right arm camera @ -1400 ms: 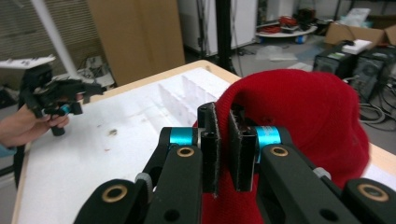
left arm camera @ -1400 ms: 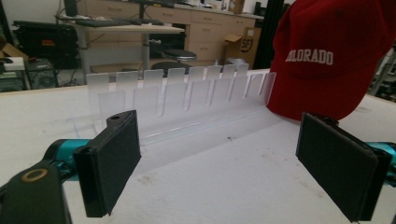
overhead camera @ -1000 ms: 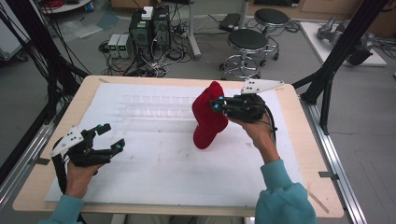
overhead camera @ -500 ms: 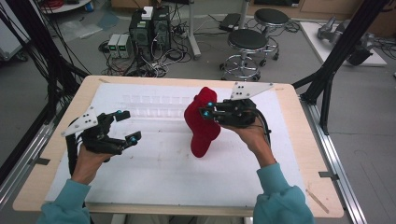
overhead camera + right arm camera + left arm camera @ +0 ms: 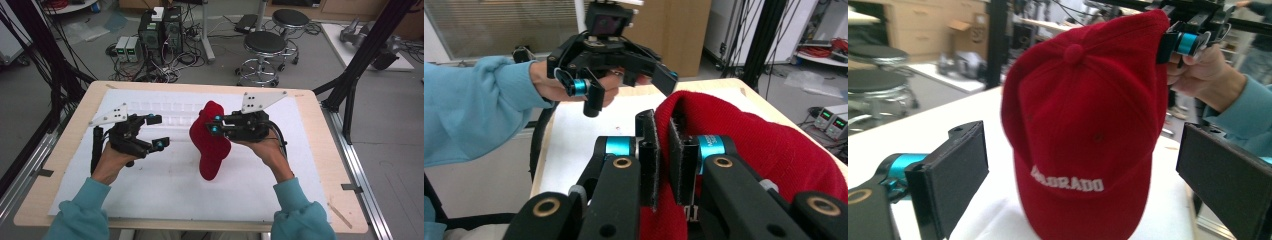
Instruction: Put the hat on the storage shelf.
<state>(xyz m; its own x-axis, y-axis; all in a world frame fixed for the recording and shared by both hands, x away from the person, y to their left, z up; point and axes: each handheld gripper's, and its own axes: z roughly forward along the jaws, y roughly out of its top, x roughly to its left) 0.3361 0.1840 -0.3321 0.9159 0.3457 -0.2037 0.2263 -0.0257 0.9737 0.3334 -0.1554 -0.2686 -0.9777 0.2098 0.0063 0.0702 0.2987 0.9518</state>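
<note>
Right gripper view: the right gripper [image 5: 663, 165] has its jaws pinched on the edge of a red fabric cap [image 5: 744, 150], held upright above the white worktop [image 5: 165, 185] near its middle. Left of it, the left gripper [image 5: 152, 131] is spread wide, empty. White stitched letters read "ORADO".

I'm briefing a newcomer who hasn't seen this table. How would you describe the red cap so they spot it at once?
Look at the white sheet covering the wooden table; near its middle, the right hand-held gripper holds up a red baseball cap by its edge. It is the sole red thing there, with white lettering above its brim that seems to read COLORADO.
</note>
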